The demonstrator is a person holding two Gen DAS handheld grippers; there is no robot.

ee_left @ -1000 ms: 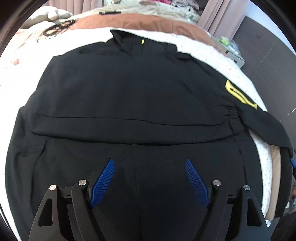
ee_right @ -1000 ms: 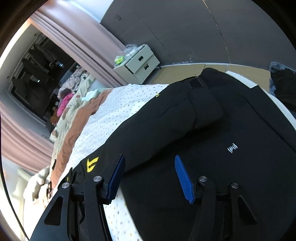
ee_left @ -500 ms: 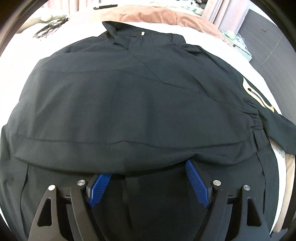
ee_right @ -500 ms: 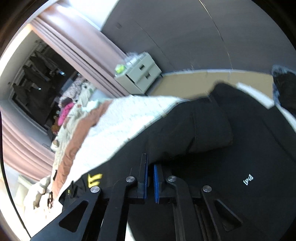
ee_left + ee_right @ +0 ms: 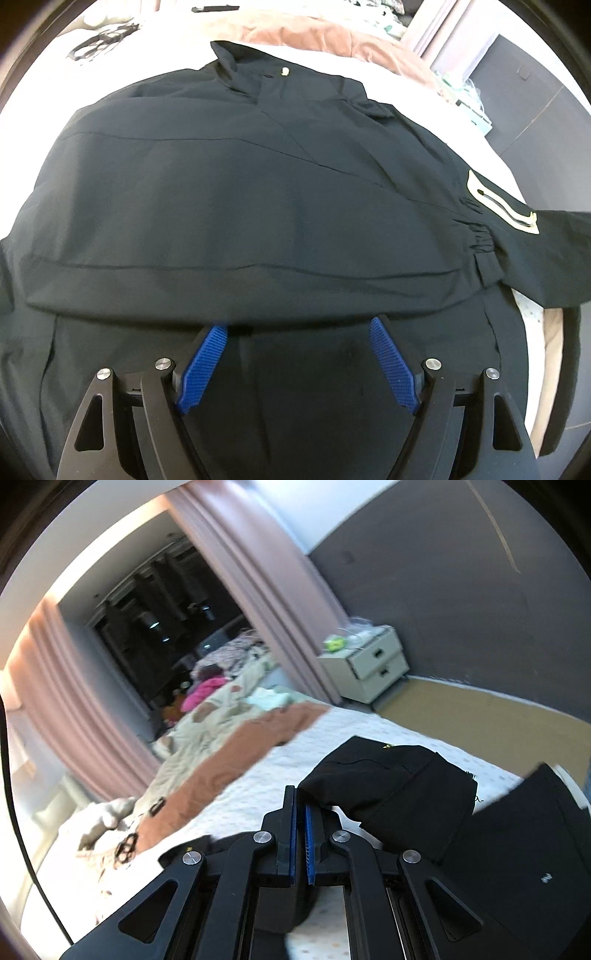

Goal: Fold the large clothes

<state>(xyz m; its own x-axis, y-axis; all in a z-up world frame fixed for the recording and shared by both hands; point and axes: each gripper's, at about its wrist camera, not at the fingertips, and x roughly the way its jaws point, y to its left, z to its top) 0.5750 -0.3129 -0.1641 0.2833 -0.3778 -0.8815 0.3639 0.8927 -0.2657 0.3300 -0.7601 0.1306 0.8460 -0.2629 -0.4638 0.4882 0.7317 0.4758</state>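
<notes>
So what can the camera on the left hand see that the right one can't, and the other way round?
Only the left wrist view shows the whole black jacket spread flat, with its collar and yellow-trimmed pocket; the left gripper has its jaws wide apart at a folded edge. Only the right wrist view shows the white nightstand, pink curtains, the clothes pile, and the right gripper shut on a lifted sleeve. Both show the jacket, the white bedspread and the brown blanket.
</notes>
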